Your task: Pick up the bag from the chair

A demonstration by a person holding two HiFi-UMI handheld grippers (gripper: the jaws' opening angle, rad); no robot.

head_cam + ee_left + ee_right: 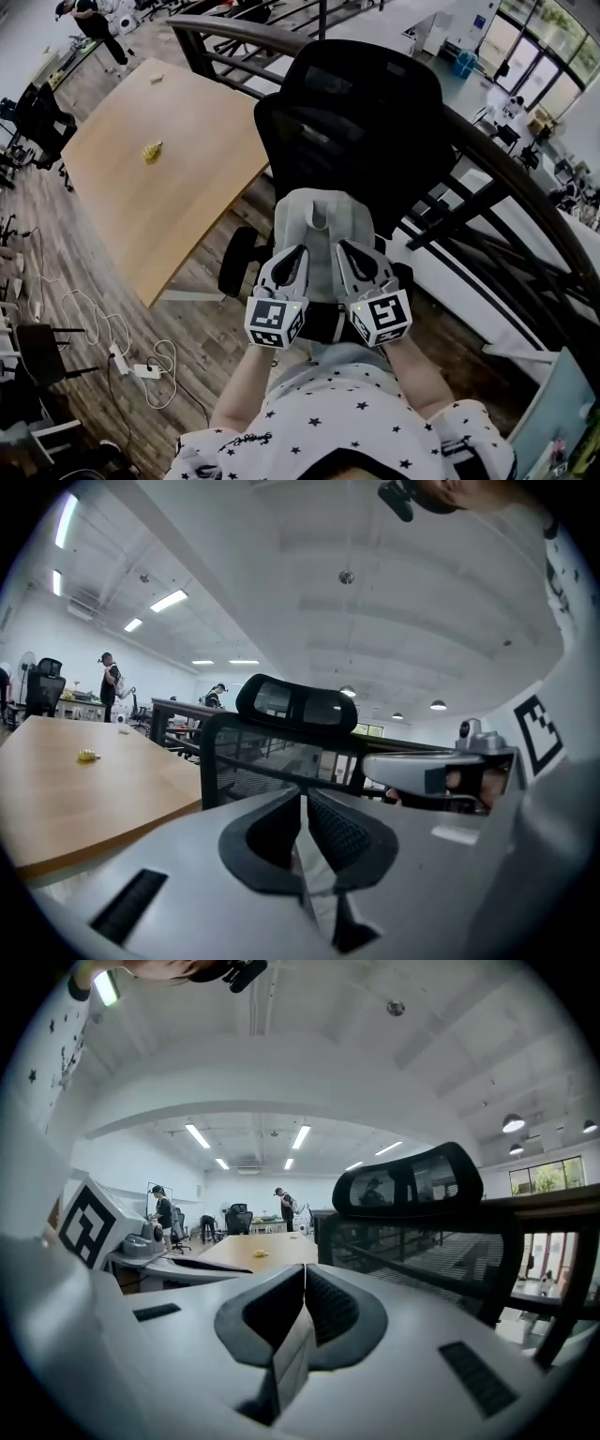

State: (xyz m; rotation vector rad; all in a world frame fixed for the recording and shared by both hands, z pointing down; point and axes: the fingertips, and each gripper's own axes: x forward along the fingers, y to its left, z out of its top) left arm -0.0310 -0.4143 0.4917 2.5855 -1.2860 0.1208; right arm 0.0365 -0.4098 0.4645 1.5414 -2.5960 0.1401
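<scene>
A pale grey bag (323, 214) stands on the seat of a black mesh office chair (361, 122), leaning against its back, with a carry loop at its top. My left gripper (294, 255) and my right gripper (349, 251) hover side by side over the bag's lower half, both with jaws closed. In the left gripper view the left gripper (303, 797) has its pads (342, 832) pressed together, facing the chair back (281, 761). The right gripper (305, 1283) looks the same, facing the headrest (412, 1183). I see nothing clearly held in either.
A wooden table (159, 187) with a small yellow object (151, 151) stands left of the chair. A dark railing (506, 187) runs behind and to the right. Cables and a power strip (142, 369) lie on the floor at the left. People stand far off.
</scene>
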